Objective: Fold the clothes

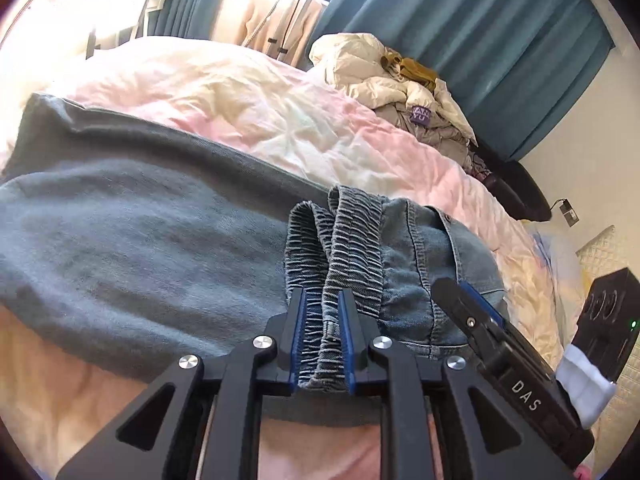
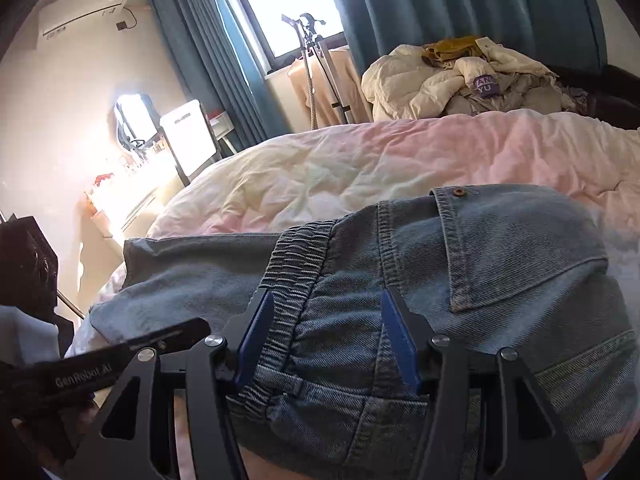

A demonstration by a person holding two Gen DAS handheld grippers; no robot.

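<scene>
L gripper (image 1: 323, 304): jaws narrow w/ elastic waistband (image 1: 320, 264) bunched btwn them; pads look to be just easing off, can't tell if they still pinch.
R gripper (image 2: 328, 312): wide open, grasping nothing; denim lies slack btwn fingers, waistband by its left finger.
Jeans (image 2: 500, 280): on pink duvet (image 2: 360, 160), waist end nearest both grippers, legs running off left, prob. doubled over.
Why: waist gathered so fold stays aligned, likely being set down.
Bkgd: cream jacket pile (image 2: 460, 76) well apart, far bed edge.
</scene>
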